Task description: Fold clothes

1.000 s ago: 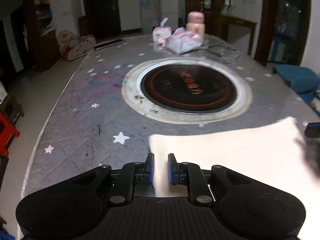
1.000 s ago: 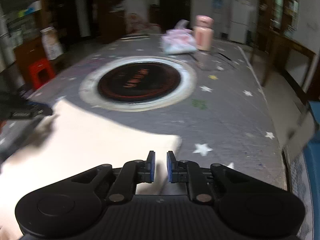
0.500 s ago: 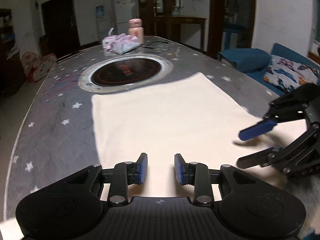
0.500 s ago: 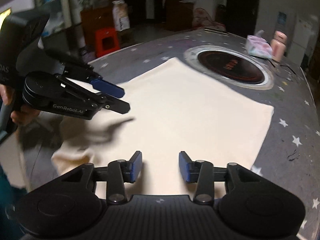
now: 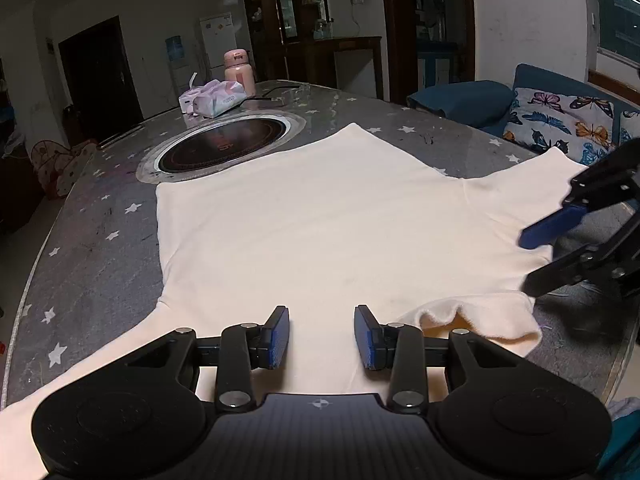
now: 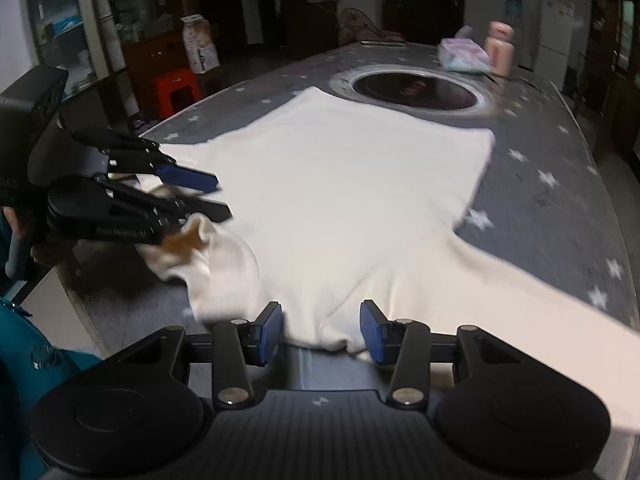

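Note:
A cream long-sleeved shirt (image 5: 320, 220) lies spread flat on the grey star-patterned table (image 5: 92, 248), with its collar (image 5: 480, 316) rumpled at the near edge. My left gripper (image 5: 322, 320) hovers low over the shirt's near part, next to the collar. Its jaws are opening, with cloth under them but not pinched. In the right wrist view the shirt (image 6: 340, 184) runs away from me, and my right gripper (image 6: 320, 320) stands open over its near shoulder edge, pads clear of the fabric. Each gripper shows in the other's view, the right gripper (image 5: 560, 248) and the left gripper (image 6: 212, 196).
A round black hob (image 5: 224, 144) is set into the table beyond the shirt. A tissue pack (image 5: 214, 98) and a pink bottle (image 5: 239, 70) stand behind it. A blue sofa with a butterfly cushion (image 5: 556, 120) is on one side, a red stool (image 6: 178, 88) on the other.
Both grippers have drawn back from the shirt's far hem to its collar end and gone from shut to open. The shirt now lies spread out flat.

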`<state>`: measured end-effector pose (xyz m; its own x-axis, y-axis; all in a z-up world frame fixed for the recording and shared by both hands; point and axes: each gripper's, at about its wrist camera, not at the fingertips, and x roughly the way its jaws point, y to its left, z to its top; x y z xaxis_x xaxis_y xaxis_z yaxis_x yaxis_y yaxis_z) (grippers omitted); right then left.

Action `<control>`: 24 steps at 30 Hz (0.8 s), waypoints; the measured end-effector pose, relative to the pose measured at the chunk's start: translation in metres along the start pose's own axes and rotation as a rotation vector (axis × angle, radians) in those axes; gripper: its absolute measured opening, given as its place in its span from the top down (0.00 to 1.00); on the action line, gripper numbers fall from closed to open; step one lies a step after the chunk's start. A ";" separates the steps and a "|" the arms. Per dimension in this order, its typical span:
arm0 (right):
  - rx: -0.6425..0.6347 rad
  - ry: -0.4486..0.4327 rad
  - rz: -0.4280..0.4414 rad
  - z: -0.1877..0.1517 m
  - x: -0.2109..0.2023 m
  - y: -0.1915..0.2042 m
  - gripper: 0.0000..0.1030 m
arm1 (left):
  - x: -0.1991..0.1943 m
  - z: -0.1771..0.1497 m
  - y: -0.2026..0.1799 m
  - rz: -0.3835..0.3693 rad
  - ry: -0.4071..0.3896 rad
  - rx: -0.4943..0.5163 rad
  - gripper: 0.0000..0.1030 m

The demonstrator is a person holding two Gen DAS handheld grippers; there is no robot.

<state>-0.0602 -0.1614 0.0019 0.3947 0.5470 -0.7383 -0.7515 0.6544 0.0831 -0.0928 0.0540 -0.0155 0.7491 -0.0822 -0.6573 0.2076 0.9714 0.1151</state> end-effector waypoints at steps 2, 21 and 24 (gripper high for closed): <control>0.040 -0.025 0.006 -0.002 -0.010 -0.006 0.58 | -0.001 0.004 0.002 0.001 0.002 -0.001 0.62; 0.308 -0.062 -0.340 -0.046 -0.044 -0.096 0.63 | 0.028 0.049 -0.070 -0.194 -0.025 0.090 0.62; 0.367 -0.084 -0.417 -0.055 -0.057 -0.112 0.63 | 0.033 0.047 -0.081 -0.210 -0.009 0.110 0.62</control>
<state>-0.0274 -0.2944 -0.0019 0.6711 0.2324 -0.7040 -0.2951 0.9549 0.0339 -0.0556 -0.0378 -0.0119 0.6877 -0.2827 -0.6687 0.4263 0.9028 0.0568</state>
